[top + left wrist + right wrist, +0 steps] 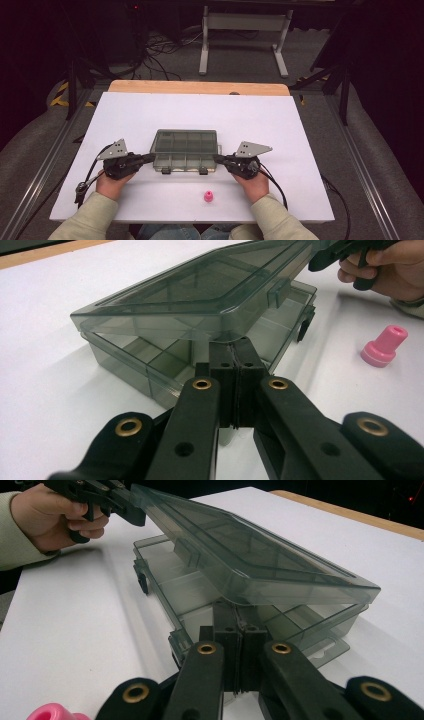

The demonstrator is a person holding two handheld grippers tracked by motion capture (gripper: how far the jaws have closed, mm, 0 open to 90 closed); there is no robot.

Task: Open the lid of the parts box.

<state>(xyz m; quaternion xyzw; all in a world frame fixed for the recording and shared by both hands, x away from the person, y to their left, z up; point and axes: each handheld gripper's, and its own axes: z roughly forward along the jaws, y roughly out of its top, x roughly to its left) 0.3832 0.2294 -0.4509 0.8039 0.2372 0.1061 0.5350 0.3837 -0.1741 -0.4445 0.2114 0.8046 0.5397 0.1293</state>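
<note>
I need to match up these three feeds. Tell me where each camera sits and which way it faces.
High view: above the person's side, looking forward and down on the table; forearms, hands, both claws.
Left gripper view: on the left claw, shut under the organizer box lid; other hand beyond.
Right gripper view: on the right claw, same, opposite end.
Shared: box, pink cap.

Count at this moment:

- Smoky-grey translucent plastic compartment box [185, 150] with hinged lid: 1.
- Dark latch tabs on the box's near edge, as seen from the high view: 2.
- Small pink plastic cap-shaped piece [208, 196] with a wider base: 1.
- Black hand-held two-jaw grippers: 2, the left gripper [149, 158] and the right gripper [218, 158].
- Grey three-cornered plates on the grippers: 2.
- White-topped table [150, 115]: 1.
- Divider cells inside the box: number cannot be told through the lid.
</note>
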